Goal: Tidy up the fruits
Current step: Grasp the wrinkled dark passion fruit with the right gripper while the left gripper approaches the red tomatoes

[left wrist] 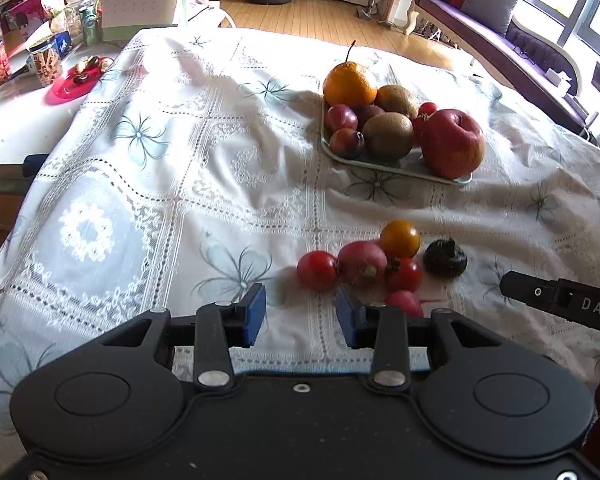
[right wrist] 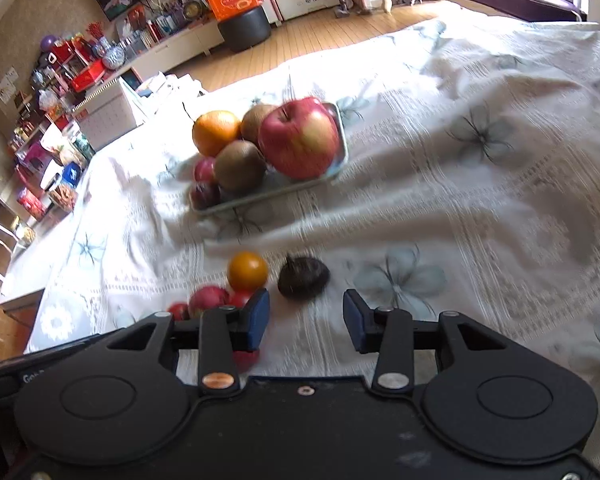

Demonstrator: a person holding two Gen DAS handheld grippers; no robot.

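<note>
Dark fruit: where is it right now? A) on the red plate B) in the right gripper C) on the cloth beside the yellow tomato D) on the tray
C: the dark fruit lies on the cloth just right of the yellow tomato, short of the tray; the right gripper is open and empty.

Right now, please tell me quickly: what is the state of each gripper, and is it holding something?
Left gripper: open, holding nothing, above the tablecloth.
Right gripper: open, holding nothing, near the dark fruit.
</note>
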